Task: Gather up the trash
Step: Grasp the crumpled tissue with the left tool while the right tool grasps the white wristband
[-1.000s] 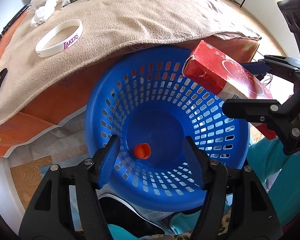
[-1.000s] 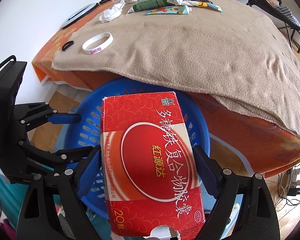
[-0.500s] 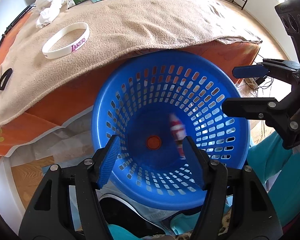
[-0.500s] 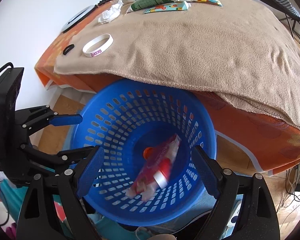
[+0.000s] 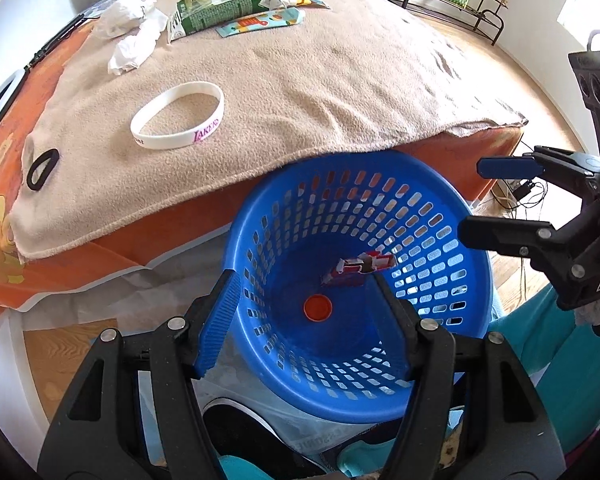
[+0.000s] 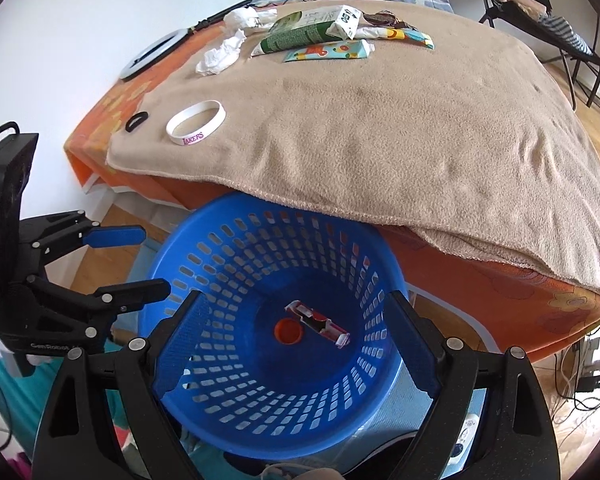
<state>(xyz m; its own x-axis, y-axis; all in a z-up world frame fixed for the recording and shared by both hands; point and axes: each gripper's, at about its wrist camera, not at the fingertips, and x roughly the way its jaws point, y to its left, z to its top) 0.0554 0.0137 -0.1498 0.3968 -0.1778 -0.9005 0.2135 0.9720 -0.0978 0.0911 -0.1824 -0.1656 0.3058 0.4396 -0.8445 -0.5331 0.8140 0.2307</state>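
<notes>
A blue perforated basket (image 5: 440, 304) (image 6: 204, 372) stands on the floor against the bed. A red box (image 5: 360, 268) (image 6: 320, 324) and an orange cap (image 5: 318, 308) (image 6: 288, 331) lie on its bottom. My left gripper (image 5: 306, 316) is open and empty above the basket's near rim; it also shows in the right wrist view (image 6: 140, 260). My right gripper (image 6: 296, 344) is open and empty over the basket; it also shows in the left wrist view (image 5: 484, 196). On the bed's far end lie a green carton (image 5: 220, 8) (image 6: 308, 30), crumpled tissues (image 5: 134, 46) (image 6: 220, 54) and a colourful wrapper (image 5: 260, 22) (image 6: 328, 50).
A beige blanket (image 5: 300, 80) (image 6: 400, 128) covers the orange bed. A white Lakers wristband (image 5: 180, 120) (image 6: 196, 122) and a black hair tie (image 5: 42, 168) (image 6: 136, 122) lie on it. A black chair (image 6: 540, 12) stands at the far right. Cables (image 6: 580, 368) lie on the floor.
My right gripper opened and let go of the red box, which fell into the basket and came to rest on its bottom. Both views now take in more of the bed.
</notes>
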